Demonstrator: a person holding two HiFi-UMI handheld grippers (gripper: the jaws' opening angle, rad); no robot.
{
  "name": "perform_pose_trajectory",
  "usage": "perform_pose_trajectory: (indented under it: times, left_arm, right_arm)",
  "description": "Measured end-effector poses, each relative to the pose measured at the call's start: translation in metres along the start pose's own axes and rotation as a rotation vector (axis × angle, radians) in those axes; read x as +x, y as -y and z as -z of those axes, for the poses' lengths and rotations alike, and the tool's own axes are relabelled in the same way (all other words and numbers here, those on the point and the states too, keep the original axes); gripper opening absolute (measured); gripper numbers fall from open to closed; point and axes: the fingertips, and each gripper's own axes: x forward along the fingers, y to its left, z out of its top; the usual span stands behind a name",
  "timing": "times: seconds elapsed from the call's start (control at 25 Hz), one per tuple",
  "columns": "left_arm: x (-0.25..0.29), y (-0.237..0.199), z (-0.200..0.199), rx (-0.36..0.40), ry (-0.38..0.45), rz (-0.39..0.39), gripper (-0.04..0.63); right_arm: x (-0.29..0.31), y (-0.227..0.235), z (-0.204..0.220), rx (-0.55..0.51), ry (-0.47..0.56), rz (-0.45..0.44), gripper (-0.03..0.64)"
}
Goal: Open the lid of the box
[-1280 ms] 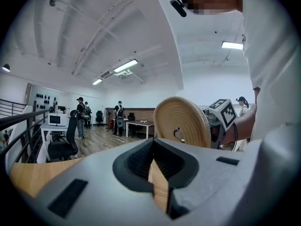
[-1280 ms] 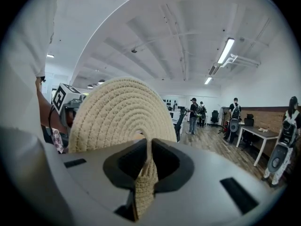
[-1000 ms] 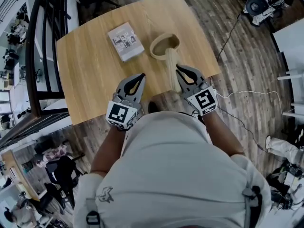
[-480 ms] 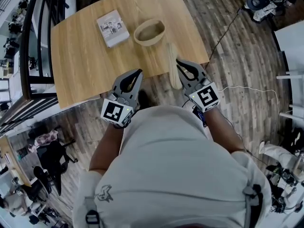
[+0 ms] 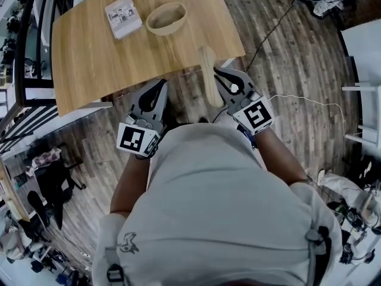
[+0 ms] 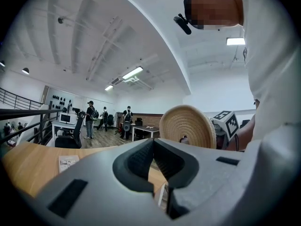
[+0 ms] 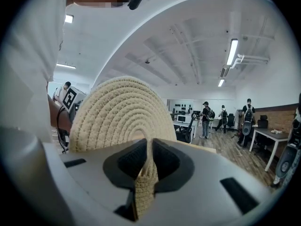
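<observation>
The round woven box (image 5: 166,18) stands open on the wooden table (image 5: 89,52), without its lid. My right gripper (image 5: 218,73) is shut on the rim of the flat woven lid (image 5: 208,76), which stands on edge out past the table's near edge. In the right gripper view the lid (image 7: 121,117) fills the space in front of my right gripper (image 7: 149,146), its rim pinched between the pads. My left gripper (image 5: 161,86) is shut and holds nothing, over the floor just off the table. In the left gripper view the left gripper (image 6: 153,143) shows its jaws together, with the lid (image 6: 188,125) to the right.
A small printed booklet (image 5: 123,8) lies on the table left of the box. A black railing (image 5: 27,34) runs along the table's left side. Cables cross the wood floor (image 5: 280,58) at the right. Several people stand by distant desks (image 7: 207,119).
Both grippers have drawn back from the table toward the person. The lid went with the right gripper, from over the table to past its edge. The box and the booklet stayed in place.
</observation>
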Motion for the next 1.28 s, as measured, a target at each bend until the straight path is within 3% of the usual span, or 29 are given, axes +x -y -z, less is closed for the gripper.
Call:
perform_pose_trajectory:
  times: [0.48,0.88,1.28]
  left_arm:
    - [-0.023,0.055,-0.008,0.013,0.006,-0.064,0.006]
    - [-0.041,0.062,-0.01,0.024,-0.023,-0.079,0.006]
    - [-0.046,0.075,-0.013,0.023,-0.007,-0.094,0.006]
  right_arm:
    - [-0.061,-0.018,-0.003,-0.009,0.034,-0.036,0.043]
    - [-0.087,-0.032,-0.011,0.037,0.057,-0.006,0.043]
    - [-0.099,-0.046,-0.012,0.025,0.074,-0.038,0.041]
